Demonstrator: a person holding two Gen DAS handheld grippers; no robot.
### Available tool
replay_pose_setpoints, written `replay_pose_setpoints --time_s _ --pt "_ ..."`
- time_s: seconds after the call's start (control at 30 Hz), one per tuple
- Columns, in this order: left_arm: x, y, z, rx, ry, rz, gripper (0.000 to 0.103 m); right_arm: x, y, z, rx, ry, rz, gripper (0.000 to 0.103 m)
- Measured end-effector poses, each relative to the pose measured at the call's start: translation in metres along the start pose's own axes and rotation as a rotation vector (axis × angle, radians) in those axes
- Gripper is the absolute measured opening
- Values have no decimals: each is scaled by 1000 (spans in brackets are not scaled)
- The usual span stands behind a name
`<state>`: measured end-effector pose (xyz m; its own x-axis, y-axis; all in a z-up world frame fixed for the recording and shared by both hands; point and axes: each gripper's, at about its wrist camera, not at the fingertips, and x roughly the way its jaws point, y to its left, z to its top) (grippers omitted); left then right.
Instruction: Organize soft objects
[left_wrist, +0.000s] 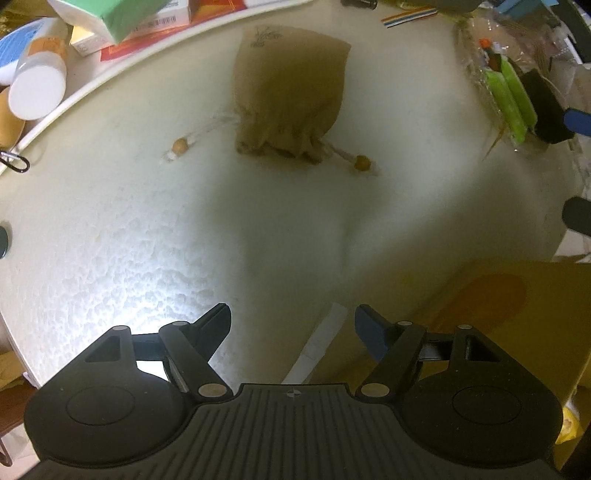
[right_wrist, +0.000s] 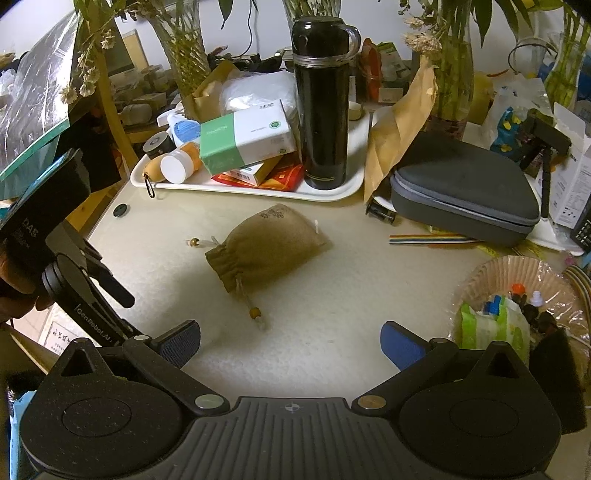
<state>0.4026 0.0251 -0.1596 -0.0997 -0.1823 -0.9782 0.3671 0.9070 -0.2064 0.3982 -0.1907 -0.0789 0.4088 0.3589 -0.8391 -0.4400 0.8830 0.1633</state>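
A brown drawstring pouch (left_wrist: 290, 96) lies on the white table, its gathered mouth and two beaded cords toward me; it also shows in the right wrist view (right_wrist: 264, 245). My left gripper (left_wrist: 291, 328) is open and empty, well short of the pouch. My right gripper (right_wrist: 290, 341) is open and empty, in front of the pouch, near the cord's bead (right_wrist: 255, 314). The left gripper also shows at the left edge of the right wrist view (right_wrist: 85, 280). A pink ribbed basket (right_wrist: 517, 266) at the right holds a green wipes pack (right_wrist: 491, 325) and small items.
A white tray (right_wrist: 332, 190) at the back carries a black flask (right_wrist: 325, 99), boxes and bottles. A grey zip case (right_wrist: 465, 192) and a rainbow ribbon cable (right_wrist: 432, 239) lie at the back right. A yellow board (left_wrist: 517, 314) sits near the left gripper.
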Motion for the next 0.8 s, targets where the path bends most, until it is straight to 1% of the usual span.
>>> replay_pose_setpoints --time_s 0.17,0.37,0.43,0.5,0.67,0.8 --pt "7 0 7 27 53 -14 74 0 1 0 1 -2 7 103" --pt "34 -11 21 96 127 73 73 -1 -1 0 17 -5 24 103" --pt "42 -17 23 123 145 116 66 -1 -1 1 23 -5 30 103" --pt "48 -24 23 154 156 158 63 -2 -2 1 27 -6 31 103" --pt "57 -43 22 240 161 243 62 -3 -3 1 36 -8 36 103" --pt "59 -53 21 283 150 266 62 -4 -3 2 37 -13 43 103"
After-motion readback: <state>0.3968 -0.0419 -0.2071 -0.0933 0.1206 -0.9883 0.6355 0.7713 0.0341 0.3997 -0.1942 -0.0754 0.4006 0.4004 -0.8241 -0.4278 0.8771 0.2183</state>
